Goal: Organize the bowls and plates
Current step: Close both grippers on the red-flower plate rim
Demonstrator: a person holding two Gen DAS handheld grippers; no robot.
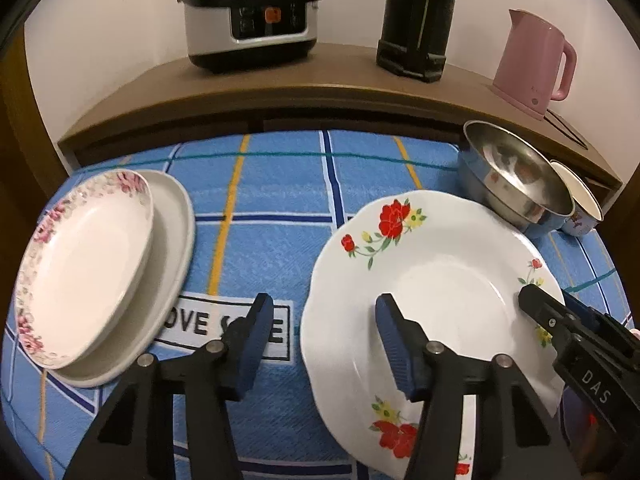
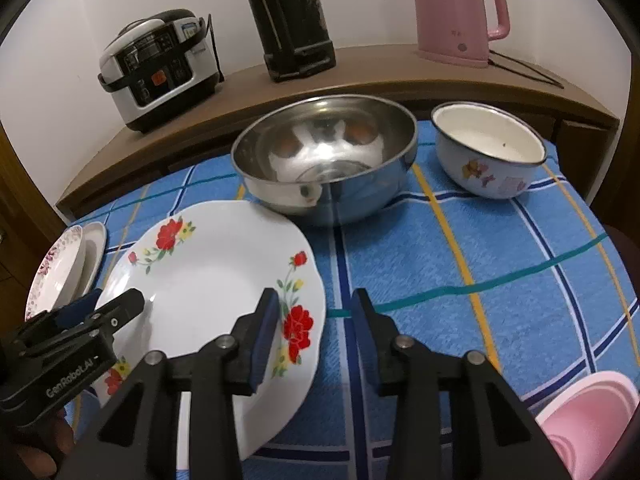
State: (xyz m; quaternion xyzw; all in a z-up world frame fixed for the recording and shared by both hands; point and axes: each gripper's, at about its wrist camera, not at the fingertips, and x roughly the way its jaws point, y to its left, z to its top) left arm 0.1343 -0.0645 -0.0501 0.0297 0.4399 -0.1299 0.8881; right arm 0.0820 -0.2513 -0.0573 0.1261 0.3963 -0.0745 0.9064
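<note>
A white plate with red flowers (image 1: 440,280) lies on the blue checked cloth, also in the right wrist view (image 2: 208,280). My left gripper (image 1: 324,312) is open, its right finger over the plate's near left rim, its left finger over the cloth. My right gripper (image 2: 316,308) is open at the plate's right rim, one finger over the plate, one over the cloth. A pink-flowered dish (image 1: 84,264) sits stacked on a plain white plate (image 1: 176,232) at the left. A steel bowl (image 2: 324,160) and a small enamel bowl (image 2: 488,152) stand behind.
A wooden shelf (image 1: 320,76) behind the table holds a rice cooker (image 1: 252,8), a dark flask (image 1: 416,16) and a pink kettle (image 1: 536,60). A pink plastic object (image 2: 592,416) sits at the near right. Bare blue cloth (image 2: 480,272) lies right of the flowered plate.
</note>
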